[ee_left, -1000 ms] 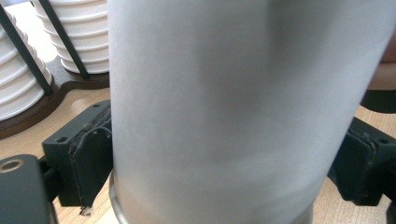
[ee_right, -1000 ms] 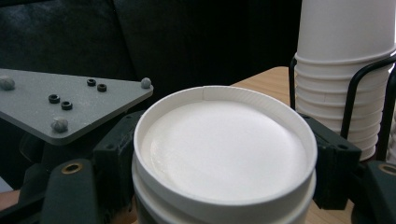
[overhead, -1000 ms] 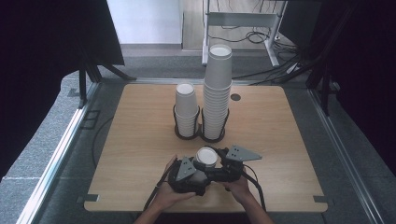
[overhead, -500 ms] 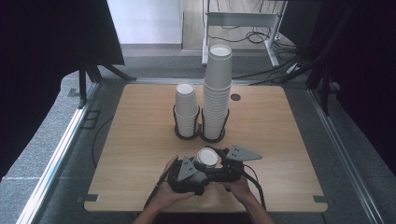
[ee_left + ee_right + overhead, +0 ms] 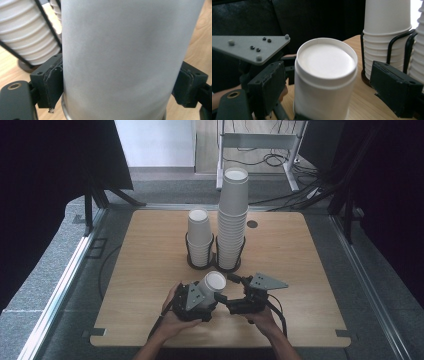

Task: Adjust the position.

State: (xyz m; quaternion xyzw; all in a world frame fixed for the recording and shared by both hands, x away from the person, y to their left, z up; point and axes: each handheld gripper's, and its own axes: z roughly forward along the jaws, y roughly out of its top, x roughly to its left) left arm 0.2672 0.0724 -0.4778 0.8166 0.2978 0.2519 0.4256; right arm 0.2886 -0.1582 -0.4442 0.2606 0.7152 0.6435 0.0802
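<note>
Your left gripper (image 5: pixel 207 292) just clamped the cup (image 5: pixel 212 285) | right gripper (image 5: pixel 235 292) at 3 o'clock just opened, pads clear | handover done

Wooden table (image 5: pixel 150 245), wire rack (image 5: pixel 215 262) seemingly holding two cup stacks (image 5: pixel 232 220)

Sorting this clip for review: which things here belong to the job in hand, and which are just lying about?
In the job:
- paper cup, upside down
- left gripper, shut on it
- right gripper, open
- short cup stack
- tall cup stack

Lying about:
- metal frame
- floor cables
</note>
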